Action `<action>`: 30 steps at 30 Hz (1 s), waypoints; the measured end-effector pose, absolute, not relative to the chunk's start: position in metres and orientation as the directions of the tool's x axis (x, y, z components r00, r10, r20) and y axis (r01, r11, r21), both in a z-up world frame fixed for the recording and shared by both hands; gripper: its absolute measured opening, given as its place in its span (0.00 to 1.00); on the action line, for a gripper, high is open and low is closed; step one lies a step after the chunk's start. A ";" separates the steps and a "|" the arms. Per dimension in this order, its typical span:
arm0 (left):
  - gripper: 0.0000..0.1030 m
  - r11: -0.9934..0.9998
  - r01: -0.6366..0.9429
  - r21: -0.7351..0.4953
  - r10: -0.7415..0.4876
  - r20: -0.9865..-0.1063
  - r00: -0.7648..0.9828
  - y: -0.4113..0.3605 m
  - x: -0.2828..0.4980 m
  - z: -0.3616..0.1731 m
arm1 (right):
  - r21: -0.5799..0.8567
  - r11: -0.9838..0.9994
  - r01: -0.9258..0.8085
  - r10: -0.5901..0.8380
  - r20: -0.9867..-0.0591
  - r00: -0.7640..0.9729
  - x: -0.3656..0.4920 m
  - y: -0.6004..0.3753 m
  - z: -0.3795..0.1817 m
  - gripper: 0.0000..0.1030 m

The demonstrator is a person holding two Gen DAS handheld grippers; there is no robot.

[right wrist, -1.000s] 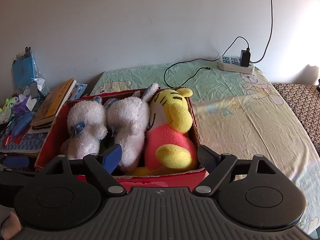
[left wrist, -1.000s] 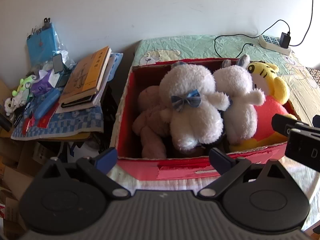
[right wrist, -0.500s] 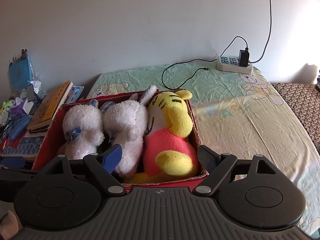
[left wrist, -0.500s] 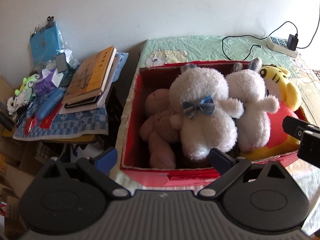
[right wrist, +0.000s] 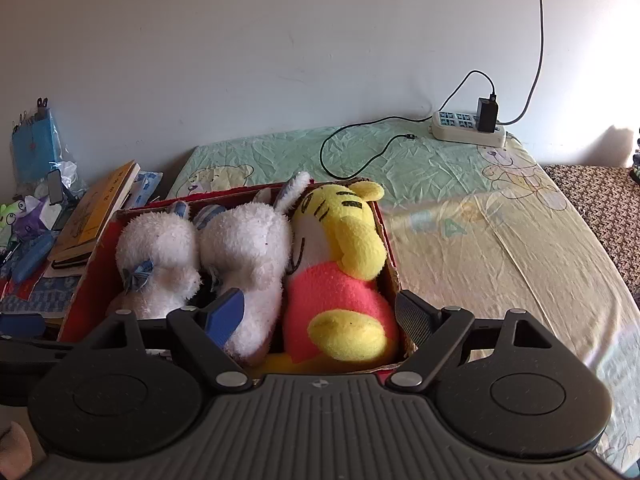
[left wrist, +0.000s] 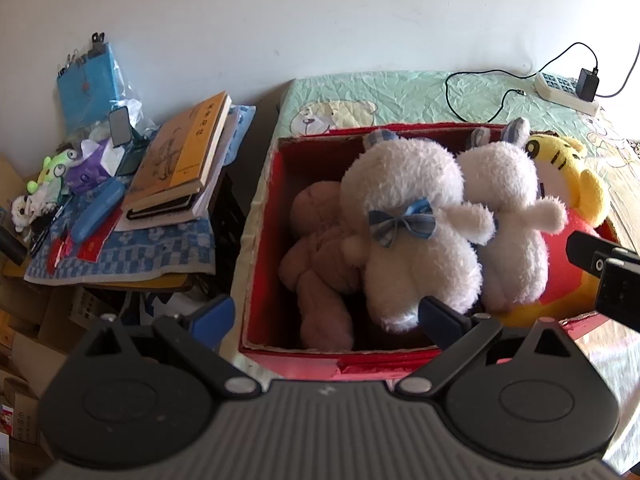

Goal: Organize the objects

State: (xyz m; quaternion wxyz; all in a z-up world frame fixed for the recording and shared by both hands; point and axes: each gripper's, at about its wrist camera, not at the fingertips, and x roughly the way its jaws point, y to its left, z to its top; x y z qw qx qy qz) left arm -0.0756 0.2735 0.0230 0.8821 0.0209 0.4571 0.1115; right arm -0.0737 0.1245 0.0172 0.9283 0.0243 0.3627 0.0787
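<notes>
A red cardboard box [left wrist: 264, 208] [right wrist: 94, 264] on the bed holds plush toys packed side by side. From left: a pink-brown bear [left wrist: 320, 236], a white bear with a blue bow [left wrist: 408, 216] [right wrist: 158, 248], a white rabbit [left wrist: 508, 200] [right wrist: 248, 248] and a yellow tiger in a red top [left wrist: 568, 160] [right wrist: 340, 248]. My left gripper [left wrist: 326, 316] hangs open above the box's near left corner, holding nothing. My right gripper [right wrist: 320, 312] is open over the near edge, its fingers on either side of the tiger's lower body without gripping it. Part of the right gripper [left wrist: 604, 268] shows in the left wrist view.
A cluttered side table [left wrist: 120, 256] left of the box carries stacked books [left wrist: 180, 156] [right wrist: 96, 212], a blue pencil case [left wrist: 98, 210] and small toys. A power strip [right wrist: 468, 128] [left wrist: 568, 90] with a black cable lies at the bed's far edge. Bedsheet [right wrist: 500, 256] stretches right.
Both grippers have drawn back and up from the box, so the box sits farther and more to the right in the left wrist view. Toys have not shifted.
</notes>
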 end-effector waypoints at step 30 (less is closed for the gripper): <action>0.96 0.981 -0.160 0.110 0.182 -0.808 0.560 0.278 -0.067 0.016 | 0.071 0.986 -0.148 0.156 -0.681 0.716 -0.061 0.135 0.017 0.82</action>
